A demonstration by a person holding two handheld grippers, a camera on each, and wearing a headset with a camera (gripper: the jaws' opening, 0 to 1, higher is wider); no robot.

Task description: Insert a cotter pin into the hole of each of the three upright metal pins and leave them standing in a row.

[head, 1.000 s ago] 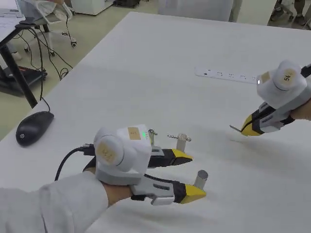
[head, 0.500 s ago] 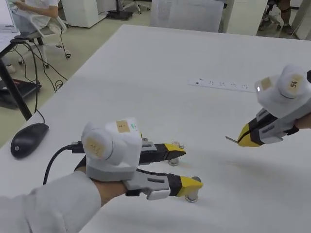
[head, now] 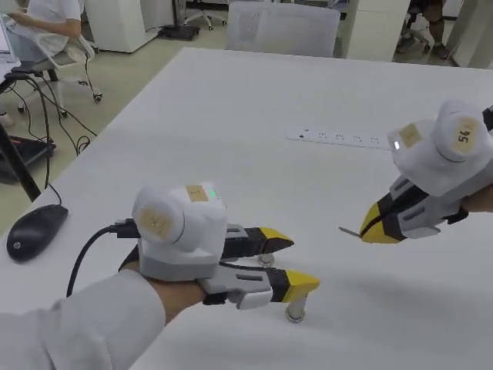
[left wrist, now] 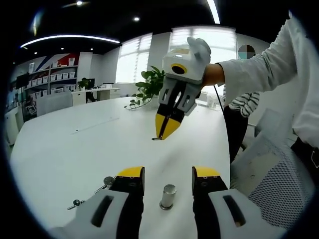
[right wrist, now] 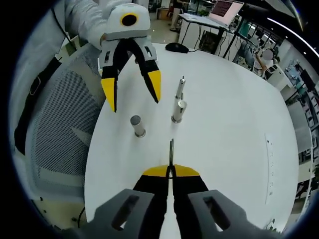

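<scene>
At a white workbench (head: 231, 116), the right gripper (head: 368, 231) is pinched together on a cotter pin (right wrist: 171, 152). The pin's thin shank juts straight out past the yellow tips, its long axis in line with the jaws and roughly level with the tabletop. Opposite, the left gripper (head: 296, 264) hangs low over the bench with its jaws apart, gripping nothing. In the left gripper view, a bare metal pin (left wrist: 168, 196) stands upright between those jaws, touching neither. That pin looks to be the target. Seen in the right gripper view, it lies ahead of the cotter pin's tip and off to the left of the line the shank points along. The 2 are well apart, with open tabletop between. Near it stand 2 other pins (right wrist: 178, 110), which appear to carry cotter pins already, though they are too small to be sure. On that reading, 1 insertion remains. The left gripper is the nearer to the bare metal pin and is placed to close on it and steady it. The right gripper would then need to swing its shank across to meet the cross-hole square-on. Which way that hole faces cannot be made out, and a pin nudged while ungripped could tip.
</scene>
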